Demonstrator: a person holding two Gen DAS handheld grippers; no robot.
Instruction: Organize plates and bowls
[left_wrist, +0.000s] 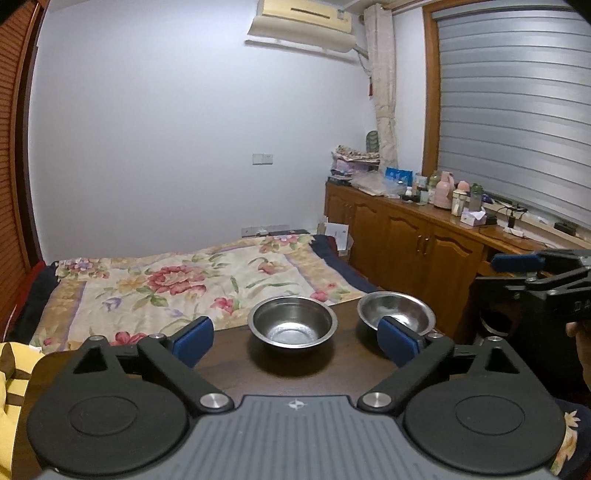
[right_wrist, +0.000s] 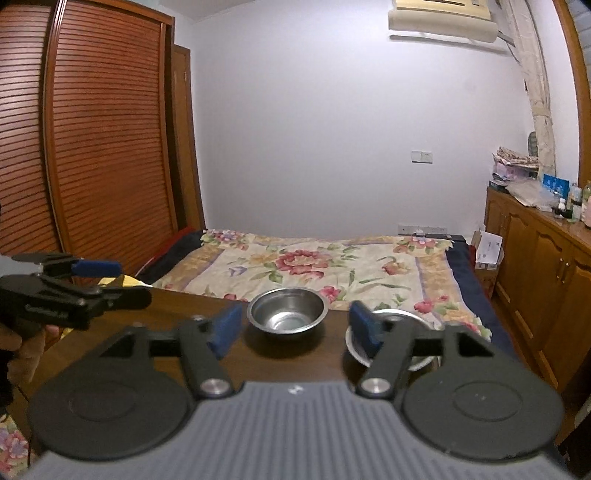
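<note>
A deep steel bowl (left_wrist: 292, 322) (right_wrist: 287, 310) stands near the far edge of the dark wooden table (left_wrist: 236, 369) (right_wrist: 166, 314). To its right lies a shallower steel dish (left_wrist: 396, 309) (right_wrist: 397, 317), partly behind a blue pad in both views. My left gripper (left_wrist: 294, 341) is open wide, its blue pads (left_wrist: 194, 339) on either side of the bowl and short of it, nothing touched. My right gripper (right_wrist: 297, 330) is open too, nothing between its pads (right_wrist: 227, 328). Each gripper shows at the other view's edge, the right (left_wrist: 532, 269) and the left (right_wrist: 81, 277).
A bed with a flowered cover (left_wrist: 177, 284) (right_wrist: 332, 266) lies just beyond the table. Wooden cabinets (left_wrist: 413, 236) (right_wrist: 535, 266) with bottles and clutter run along the right wall. A louvred wardrobe (right_wrist: 92, 147) stands left. A hand (right_wrist: 22, 343) holds the left gripper.
</note>
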